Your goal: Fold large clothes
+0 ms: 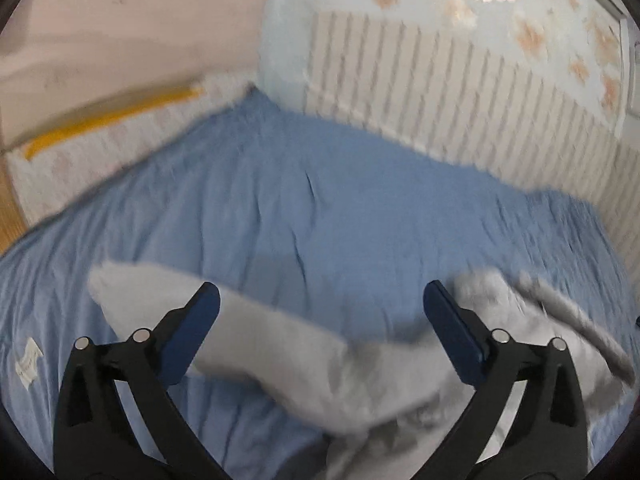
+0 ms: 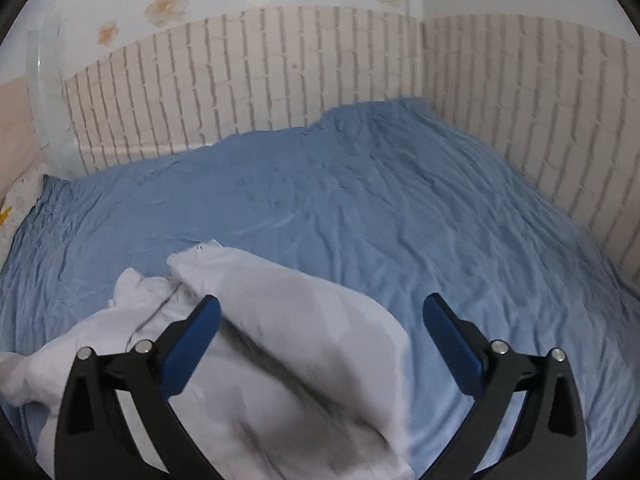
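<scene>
Through your left wrist camera, your left tool (image 1: 320, 328) stands with its blue pads spread wide and nothing pinched between them. The grey garment (image 1: 280, 344) lies crumpled on the blue bedsheet (image 1: 300, 200) — one long limb of it runs from the left, under the left pad and across the gap, and a bunched mass with a darker strip sits by the right pad. The picture is smeared, so you cannot tell whether the cloth touches the pads. A small white label (image 1: 27, 364) shows on the sheet at the far left. Beyond the bed a brick-pattern wall panel (image 1: 440, 92) runs along its far edge, with flower-patterned wallpaper (image 1: 532, 36) above, and a yellow stripe (image 1: 108, 120) shows on the pale bedding at the upper left.

Through your right wrist camera, your right tool (image 2: 320, 332) is likewise wide apart and grips nothing. The grey garment (image 2: 288, 332) lies heaped on the bedsheet (image 2: 380, 208) at the lower left — a rounded fold reaches up between the pads from the left one, while the right pad hangs over bare sheet. The rest of the wrinkled sheet stretches away to the brick-pattern panel (image 2: 260, 80), which lines the bed on the far side and the right, under the flowered wallpaper (image 2: 172, 4).
</scene>
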The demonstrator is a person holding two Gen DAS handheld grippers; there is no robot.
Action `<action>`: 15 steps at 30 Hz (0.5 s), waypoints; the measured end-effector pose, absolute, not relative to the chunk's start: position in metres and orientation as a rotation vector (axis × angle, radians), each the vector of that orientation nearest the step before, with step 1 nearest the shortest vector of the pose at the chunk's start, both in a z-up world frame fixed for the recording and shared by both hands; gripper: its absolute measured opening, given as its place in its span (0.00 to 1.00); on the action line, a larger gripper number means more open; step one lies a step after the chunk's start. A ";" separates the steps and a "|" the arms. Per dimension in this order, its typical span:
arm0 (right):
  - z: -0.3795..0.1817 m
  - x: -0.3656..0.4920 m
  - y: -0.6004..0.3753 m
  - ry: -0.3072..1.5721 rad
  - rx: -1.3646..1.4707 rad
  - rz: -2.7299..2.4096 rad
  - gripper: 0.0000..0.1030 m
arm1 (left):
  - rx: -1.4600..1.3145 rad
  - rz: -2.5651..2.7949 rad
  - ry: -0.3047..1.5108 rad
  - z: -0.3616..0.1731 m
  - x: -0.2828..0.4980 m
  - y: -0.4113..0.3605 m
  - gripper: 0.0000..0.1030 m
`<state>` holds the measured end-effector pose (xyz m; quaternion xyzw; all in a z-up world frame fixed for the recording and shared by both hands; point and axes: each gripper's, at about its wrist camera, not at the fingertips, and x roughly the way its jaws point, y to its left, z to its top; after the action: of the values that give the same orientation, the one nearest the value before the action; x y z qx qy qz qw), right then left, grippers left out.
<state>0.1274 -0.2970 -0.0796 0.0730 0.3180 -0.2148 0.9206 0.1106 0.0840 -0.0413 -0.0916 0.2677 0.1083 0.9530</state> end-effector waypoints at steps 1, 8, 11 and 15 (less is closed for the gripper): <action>-0.087 0.136 -0.291 0.670 0.136 -0.434 0.98 | -0.178 0.235 0.548 -0.044 0.117 0.085 0.97; -0.147 0.182 -0.232 0.754 -0.129 -0.368 0.98 | -0.327 0.221 0.753 -0.096 0.173 0.101 0.97; -0.156 0.195 -0.230 0.757 -0.185 -0.405 0.98 | -0.283 0.199 0.757 -0.101 0.176 0.096 0.97; -0.158 0.202 -0.250 0.783 -0.125 -0.450 0.32 | -0.252 0.160 0.757 -0.105 0.179 0.077 0.97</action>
<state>0.2022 -0.2497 -0.1578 -0.0604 0.3782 -0.2172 0.8978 0.1795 0.0771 -0.1051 -0.1227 0.3683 0.0779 0.9183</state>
